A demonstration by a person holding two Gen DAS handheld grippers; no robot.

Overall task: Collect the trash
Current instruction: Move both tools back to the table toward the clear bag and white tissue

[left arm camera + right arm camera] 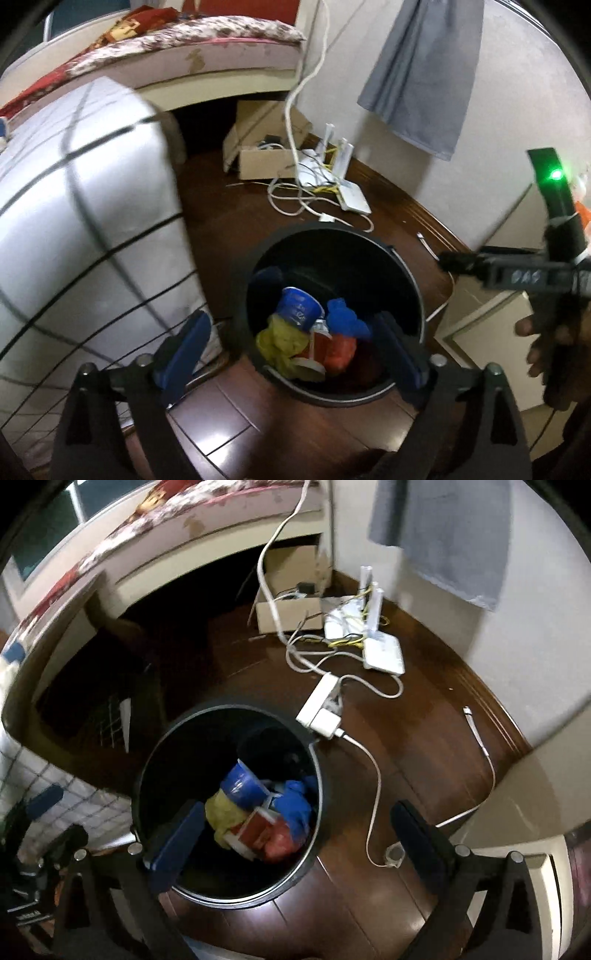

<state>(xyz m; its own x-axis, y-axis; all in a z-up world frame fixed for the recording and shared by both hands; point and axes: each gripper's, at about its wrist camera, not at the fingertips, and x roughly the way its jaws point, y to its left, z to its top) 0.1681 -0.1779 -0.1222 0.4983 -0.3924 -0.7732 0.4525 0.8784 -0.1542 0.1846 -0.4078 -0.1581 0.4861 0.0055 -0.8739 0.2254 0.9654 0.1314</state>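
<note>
Looks mostly done to me. Going left to right: the grid-print bedding [74, 221] bulges at the left, then the black trash bin [159, 738] stands upright on the dark wood floor [406, 768], mouth up, long axis vertical. It's holding a yellow wrapper [221, 812], a blue cup [240, 782] tipped on its side with its mouth toward the far left, a red-and-white carton [258, 830] and blue crumpled plastic [295, 805].

The left gripper [291, 343] and right gripper [299, 827] both hang over the bin, spread wide, nothing in them. Off right, cables [373, 775] and a white power strip [319, 701]. No loose trash in view that I can spot.
</note>
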